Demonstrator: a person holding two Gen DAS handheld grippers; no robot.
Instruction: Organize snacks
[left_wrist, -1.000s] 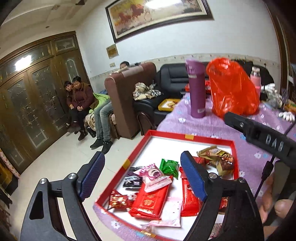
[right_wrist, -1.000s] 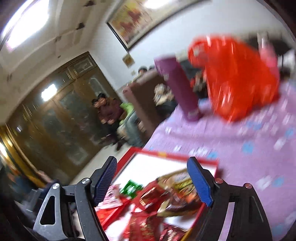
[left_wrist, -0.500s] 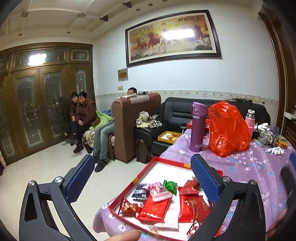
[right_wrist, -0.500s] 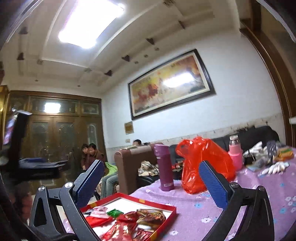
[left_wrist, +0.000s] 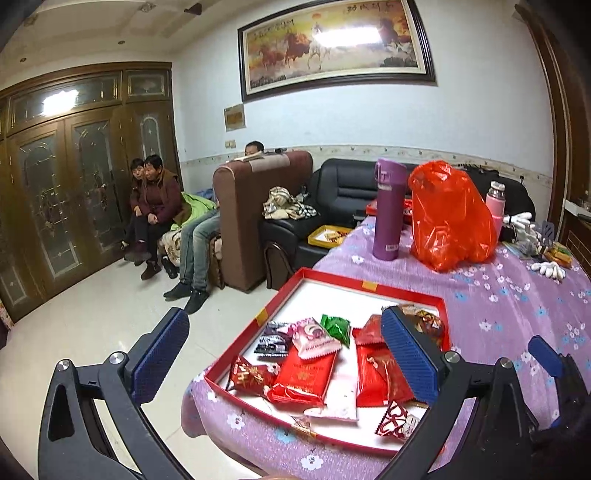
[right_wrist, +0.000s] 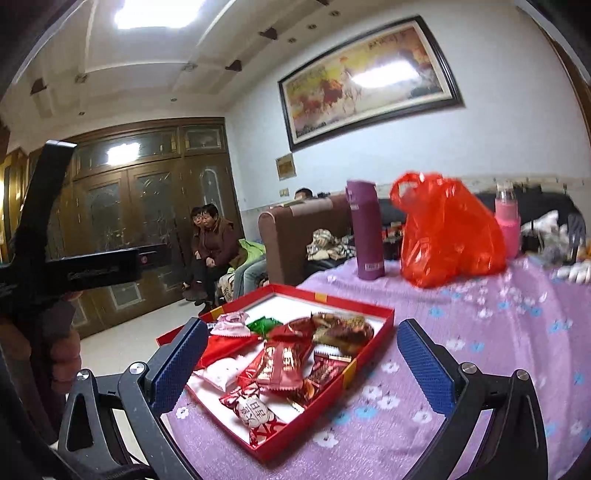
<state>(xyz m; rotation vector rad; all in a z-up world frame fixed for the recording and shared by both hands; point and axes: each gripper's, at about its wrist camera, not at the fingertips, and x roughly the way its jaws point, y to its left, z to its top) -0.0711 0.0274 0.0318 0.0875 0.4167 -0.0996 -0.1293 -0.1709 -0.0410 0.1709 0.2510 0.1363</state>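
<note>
Snacks (left_wrist: 332, 354) in red tray (left_wrist: 280, 291); person's hand (right_wrist: 61, 350) only in right view.

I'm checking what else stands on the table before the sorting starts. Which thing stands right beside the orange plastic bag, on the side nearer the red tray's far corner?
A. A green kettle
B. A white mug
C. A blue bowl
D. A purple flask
D: a tall purple flask stands upright on the purple cloth just left of the orange bag, beyond the red tray.
</note>
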